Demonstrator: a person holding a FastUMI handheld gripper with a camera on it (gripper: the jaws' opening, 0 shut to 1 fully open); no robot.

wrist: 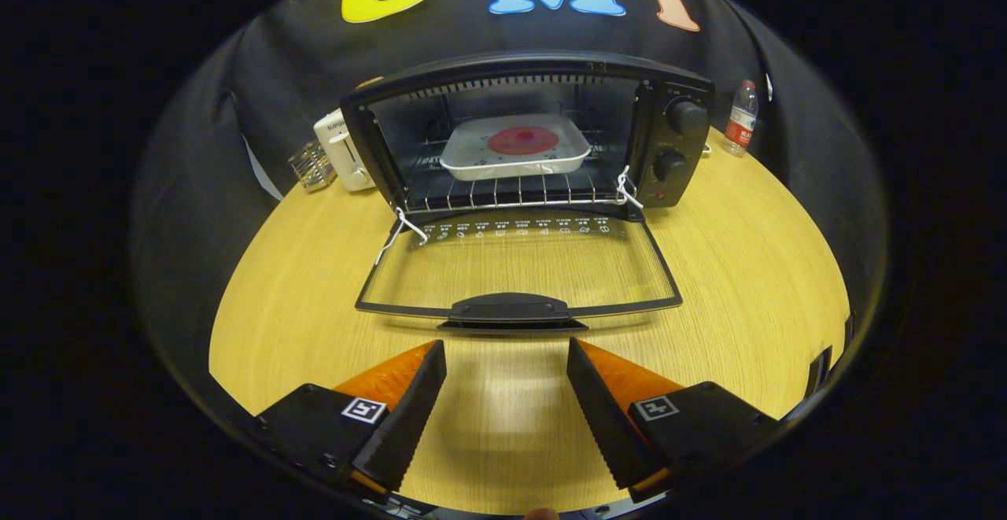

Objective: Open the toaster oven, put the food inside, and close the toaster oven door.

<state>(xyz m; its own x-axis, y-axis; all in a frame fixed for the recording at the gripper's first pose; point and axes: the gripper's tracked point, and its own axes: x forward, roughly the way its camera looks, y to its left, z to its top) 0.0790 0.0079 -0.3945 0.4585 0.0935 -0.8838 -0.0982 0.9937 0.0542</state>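
A black toaster oven (669, 111) stands at the back of the wooden table (747, 284), two knobs on its right side. Its glass door (515, 268) lies folded down flat toward me, with the door handle (510, 309) just ahead of my fingertips. Inside, on the wire rack (511, 189), sits a white tray (515, 160) holding a round red piece of food (523, 141). My gripper (506, 353) hovers low over the table in front of the handle. It is open and nothing lies between its fingers.
A white toaster (340, 150) and a small clear holder (311, 166) stand left of the oven. A water bottle (741, 119) stands at the back right. Bare tabletop stretches on both sides of the door.
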